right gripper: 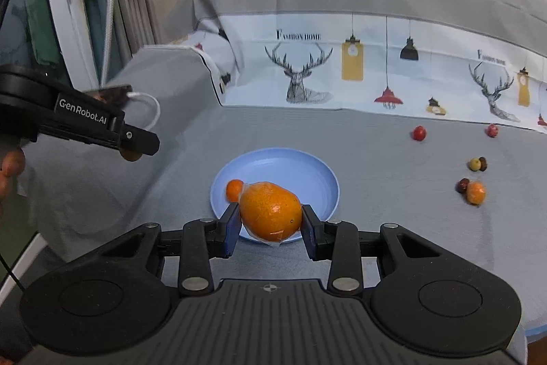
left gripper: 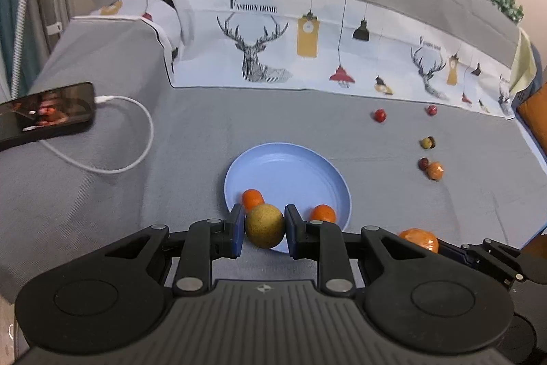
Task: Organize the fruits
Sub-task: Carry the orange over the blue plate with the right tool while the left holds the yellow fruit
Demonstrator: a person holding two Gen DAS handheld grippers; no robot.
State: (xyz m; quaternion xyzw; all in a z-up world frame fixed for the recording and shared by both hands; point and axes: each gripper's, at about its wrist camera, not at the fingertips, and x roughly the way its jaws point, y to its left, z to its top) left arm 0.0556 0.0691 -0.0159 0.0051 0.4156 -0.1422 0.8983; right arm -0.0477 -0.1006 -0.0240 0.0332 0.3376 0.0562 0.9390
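Note:
My left gripper [left gripper: 264, 226] is shut on a round yellow-brown fruit [left gripper: 264, 225] at the near rim of the blue plate [left gripper: 290, 166]. Two small oranges [left gripper: 252, 198] [left gripper: 322, 213] lie in the plate. My right gripper [right gripper: 270, 221] is shut on a large plastic-wrapped orange [right gripper: 270, 211], held over the plate's near edge [right gripper: 273, 166]; it also shows at the lower right of the left wrist view [left gripper: 418, 238]. A small orange [right gripper: 234, 190] lies in the plate behind it. The left gripper's body [right gripper: 85, 122] shows at the left of the right wrist view.
Loose fruits lie on the grey cloth to the right: two red ones [left gripper: 379, 115] [left gripper: 431, 109], a yellow-green one [left gripper: 427, 143], a dark one [left gripper: 423, 163] and a wrapped orange [left gripper: 435, 171]. A phone [left gripper: 44, 115] with a white cable [left gripper: 136, 132] lies far left.

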